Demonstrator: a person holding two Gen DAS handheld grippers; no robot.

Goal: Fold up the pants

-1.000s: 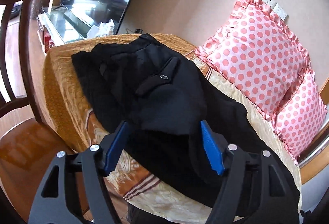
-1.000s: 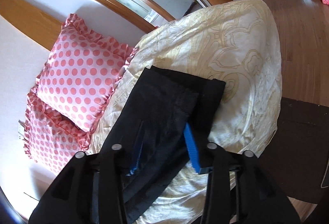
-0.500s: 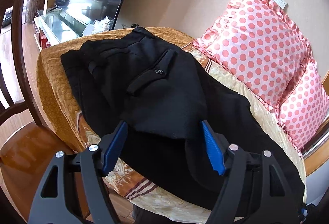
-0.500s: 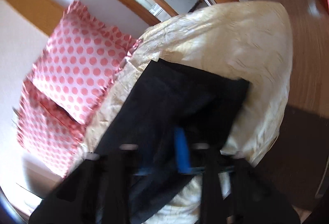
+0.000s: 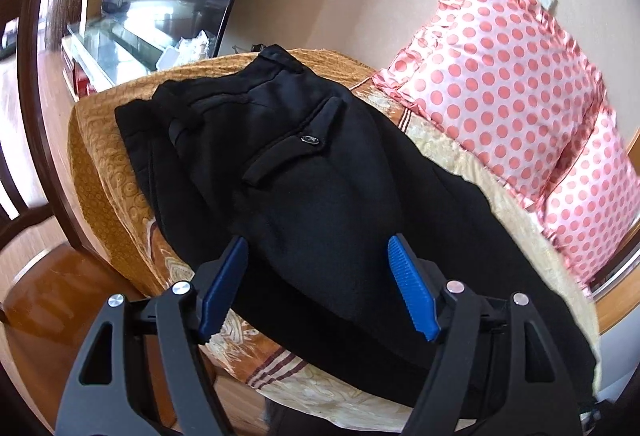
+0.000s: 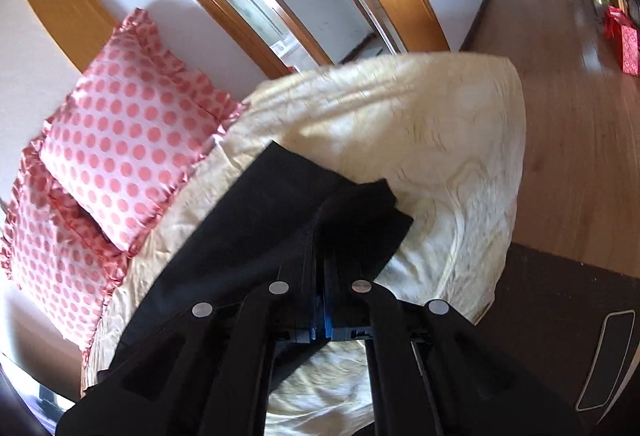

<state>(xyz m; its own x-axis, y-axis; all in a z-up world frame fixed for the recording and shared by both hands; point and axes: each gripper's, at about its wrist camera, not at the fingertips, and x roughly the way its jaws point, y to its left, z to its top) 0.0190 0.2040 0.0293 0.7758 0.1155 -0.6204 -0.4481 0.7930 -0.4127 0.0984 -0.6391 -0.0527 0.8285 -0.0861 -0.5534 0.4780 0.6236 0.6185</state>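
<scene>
Between the right gripper (image 6: 320, 272) fingers, open 1 s ago, black trousers (image 5: 328, 196) hem now pinched shut; left gripper (image 5: 320, 288) stays wide open above seat. Button text unreadable.

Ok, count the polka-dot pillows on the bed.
2. One pink polka-dot pillow leans against the wall, and the second pink polka-dot pillow sits next to it, partly tucked behind it. Both lie beside the black pants. Others could sit outside the views.

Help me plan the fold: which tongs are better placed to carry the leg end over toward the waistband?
Right. The right tongs are shut on the pants near the leg hem. The left tongs are open above the seat, gripping nothing.
</scene>
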